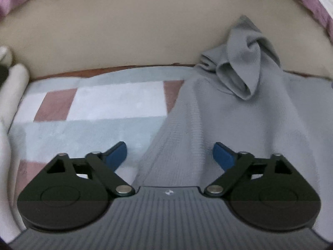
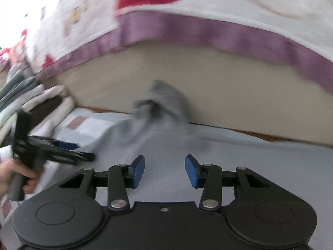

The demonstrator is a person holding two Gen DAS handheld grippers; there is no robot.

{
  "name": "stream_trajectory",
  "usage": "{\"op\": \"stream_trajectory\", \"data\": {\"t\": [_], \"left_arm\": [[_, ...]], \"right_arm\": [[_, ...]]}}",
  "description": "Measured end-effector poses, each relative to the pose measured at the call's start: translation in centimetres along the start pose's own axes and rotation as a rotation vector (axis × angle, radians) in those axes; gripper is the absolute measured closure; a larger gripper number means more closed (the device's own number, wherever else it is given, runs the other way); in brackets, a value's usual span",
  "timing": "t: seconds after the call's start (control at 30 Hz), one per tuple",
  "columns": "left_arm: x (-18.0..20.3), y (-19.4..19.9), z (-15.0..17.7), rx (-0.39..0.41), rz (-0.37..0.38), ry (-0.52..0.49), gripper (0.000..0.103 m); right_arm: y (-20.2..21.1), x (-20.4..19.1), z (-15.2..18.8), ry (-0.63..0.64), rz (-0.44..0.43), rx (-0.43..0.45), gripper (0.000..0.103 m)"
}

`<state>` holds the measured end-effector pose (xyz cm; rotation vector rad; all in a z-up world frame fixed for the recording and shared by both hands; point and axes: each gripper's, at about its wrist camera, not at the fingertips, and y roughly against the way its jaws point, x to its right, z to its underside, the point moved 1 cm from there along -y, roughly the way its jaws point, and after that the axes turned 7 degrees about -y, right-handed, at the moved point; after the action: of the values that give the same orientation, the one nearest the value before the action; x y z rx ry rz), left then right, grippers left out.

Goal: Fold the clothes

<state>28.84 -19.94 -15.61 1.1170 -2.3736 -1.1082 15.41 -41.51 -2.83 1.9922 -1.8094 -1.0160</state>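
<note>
No legible brand, label or writing appeared in either view; a small pale mark on the left gripper's (image 1: 168, 156) body could not be read. At the far left, a stack of folded clothes (image 2: 31, 102) in white, grey and green lay beside the checked blanket (image 1: 100, 104) of pale blue, white and dusty-pink squares. A hand (image 2: 12, 177) held the handle of the left gripper there, its jaws spread wide with nothing between them. The blue pads (image 1: 117, 155) hovered over the left edge of the grey garment (image 1: 229, 125), one above the blanket, the other above the cloth, neither pressing. The garment, a ribbed grey knit, lay spread on the blanket; its far end was bunched into a twisted hood-like fold (image 1: 243, 62) leaning against the beige mattress side (image 1: 124, 31). The right gripper (image 2: 164, 170) stood released above the flat grey cloth, jaws parted and empty. Above hung a white bedcover (image 2: 229, 10) with red patches and a purple border; the right view was motion-blurred.
</note>
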Motion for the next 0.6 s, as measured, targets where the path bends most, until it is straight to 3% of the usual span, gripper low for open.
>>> {"op": "stream_trajectory", "data": {"t": [0.03, 0.07, 0.1, 0.13, 0.23, 0.33, 0.37, 0.47, 0.57, 0.6], "left_arm": [[0.3, -0.1, 0.2, 0.029, -0.007, -0.008, 0.017], [0.5, -0.1, 0.4, 0.066, -0.007, -0.001, 0.029], [0.7, 0.0, 0.5, 0.101, -0.005, 0.0, 0.068], [1.1, 0.4, 0.4, 0.114, -0.005, -0.012, 0.094], [1.4, 2.5, 0.0, 0.181, -0.081, -0.019, 0.095], [0.1, 6.5, 0.2, 0.295, -0.284, 0.002, 0.095], [-0.8, 7.3, 0.4, 0.308, -0.299, 0.063, 0.095], [-3.7, 4.8, 0.7, 0.18, -0.152, 0.215, 0.094], [-5.1, 2.0, 1.5, 0.072, -0.099, 0.245, 0.088], [-5.5, 2.1, 1.9, 0.082, -0.094, 0.266, 0.08]], "right_arm": [[-1.1, -1.0, -0.7, 0.0, -0.024, -0.012, 0.039], [-2.4, -1.6, -1.3, -0.008, -0.033, -0.023, 0.037], [-3.8, -2.0, -1.8, -0.017, -0.041, -0.034, 0.037], [-5.1, -2.5, -2.4, -0.025, -0.049, -0.045, 0.034], [-8.8, -2.2, -3.4, -0.096, -0.009, -0.097, 0.033], [-11.4, -0.8, -3.8, -0.195, -0.024, -0.128, 0.033], [-12.0, -0.6, -3.9, -0.218, -0.042, -0.13, 0.033], [-14.1, -0.1, -3.9, -0.24, -0.07, -0.155, 0.033], [-15.6, 0.0, -3.4, -0.263, -0.047, -0.157, 0.033], [-15.5, -0.2, -3.4, -0.268, -0.047, -0.144, 0.033]]}}
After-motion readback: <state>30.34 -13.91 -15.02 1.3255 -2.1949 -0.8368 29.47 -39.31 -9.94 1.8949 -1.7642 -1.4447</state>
